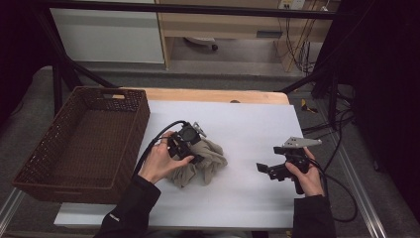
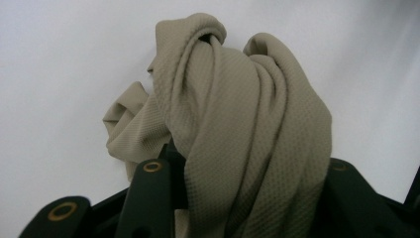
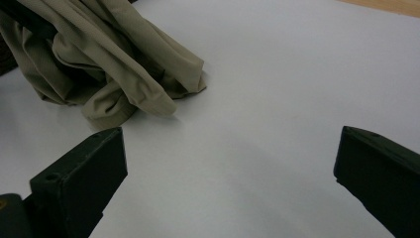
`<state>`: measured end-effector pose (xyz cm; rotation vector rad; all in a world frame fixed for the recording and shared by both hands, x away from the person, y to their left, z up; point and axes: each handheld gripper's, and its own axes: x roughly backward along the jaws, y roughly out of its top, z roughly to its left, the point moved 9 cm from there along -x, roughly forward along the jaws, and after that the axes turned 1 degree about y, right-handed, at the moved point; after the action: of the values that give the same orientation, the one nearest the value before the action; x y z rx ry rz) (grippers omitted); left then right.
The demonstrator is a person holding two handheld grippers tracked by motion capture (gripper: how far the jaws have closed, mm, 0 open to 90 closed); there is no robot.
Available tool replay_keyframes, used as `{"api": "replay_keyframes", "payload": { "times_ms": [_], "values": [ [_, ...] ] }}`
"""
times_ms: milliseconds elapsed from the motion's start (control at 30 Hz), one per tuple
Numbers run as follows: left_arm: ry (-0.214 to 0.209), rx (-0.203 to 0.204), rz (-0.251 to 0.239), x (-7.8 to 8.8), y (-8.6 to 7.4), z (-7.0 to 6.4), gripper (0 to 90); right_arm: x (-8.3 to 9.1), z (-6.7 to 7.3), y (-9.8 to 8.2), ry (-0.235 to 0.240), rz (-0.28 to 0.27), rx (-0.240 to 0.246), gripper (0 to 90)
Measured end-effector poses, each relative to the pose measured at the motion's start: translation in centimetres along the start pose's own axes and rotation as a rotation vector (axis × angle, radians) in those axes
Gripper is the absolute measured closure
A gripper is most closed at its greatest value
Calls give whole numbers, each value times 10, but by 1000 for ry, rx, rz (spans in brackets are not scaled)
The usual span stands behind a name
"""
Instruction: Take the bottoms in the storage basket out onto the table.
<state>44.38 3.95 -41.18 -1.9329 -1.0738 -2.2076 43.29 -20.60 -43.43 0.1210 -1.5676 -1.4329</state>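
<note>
A crumpled beige cloth (image 1: 204, 167) lies left of centre on the white sheet (image 1: 247, 124). My left gripper (image 1: 194, 157) points down into its top, held by a hand from the left. In the left gripper view the cloth (image 2: 237, 124) bunches thickly between the two black jaws and fills the gap of my left gripper (image 2: 247, 193); the jaws look closed on its folds. My right gripper (image 1: 265, 168) is held at the right, aimed left toward the cloth. Its jaws stand wide apart over bare sheet, my right gripper (image 3: 230, 163) holding nothing, with the cloth (image 3: 99, 54) farther ahead at upper left.
A brown wicker basket (image 1: 141, 121) stands at the table's left side, close to the cloth. A strip of wooden tabletop (image 1: 213, 94) shows beyond the sheet. Cables trail from both grippers; black frame posts and cabinets stand behind the table.
</note>
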Motion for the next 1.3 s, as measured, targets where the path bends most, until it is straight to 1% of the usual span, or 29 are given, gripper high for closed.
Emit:
{"api": "replay_keyframes", "payload": {
  "times_ms": [100, 200, 300, 600, 767, 867, 1300],
  "values": [
    [1, 1, 10, -2, -2, 0, 546, 0, 0, 0, -1, -1, 0, 7],
    [0, 0, 20, -4, -4, 0, 498, -1, 0, 0, 0, -1, 0, 7],
    [2, 0, 21, -4, -5, 1, 455, 0, 0, 0, -1, -1, -1, 7],
    [29, -9, 15, 1, -8, 4, 312, 0, 0, 0, 0, -1, 1, 7],
    [43, -13, -5, 7, -9, 6, 270, -1, 0, 0, -1, 0, -1, 7],
    [40, -13, -19, 11, -8, 6, 245, -1, 0, 0, -2, 0, 0, 7],
    [53, 13, -49, 30, -11, 7, 186, 0, 0, 0, -3, -1, -3, 7]
  ]
}}
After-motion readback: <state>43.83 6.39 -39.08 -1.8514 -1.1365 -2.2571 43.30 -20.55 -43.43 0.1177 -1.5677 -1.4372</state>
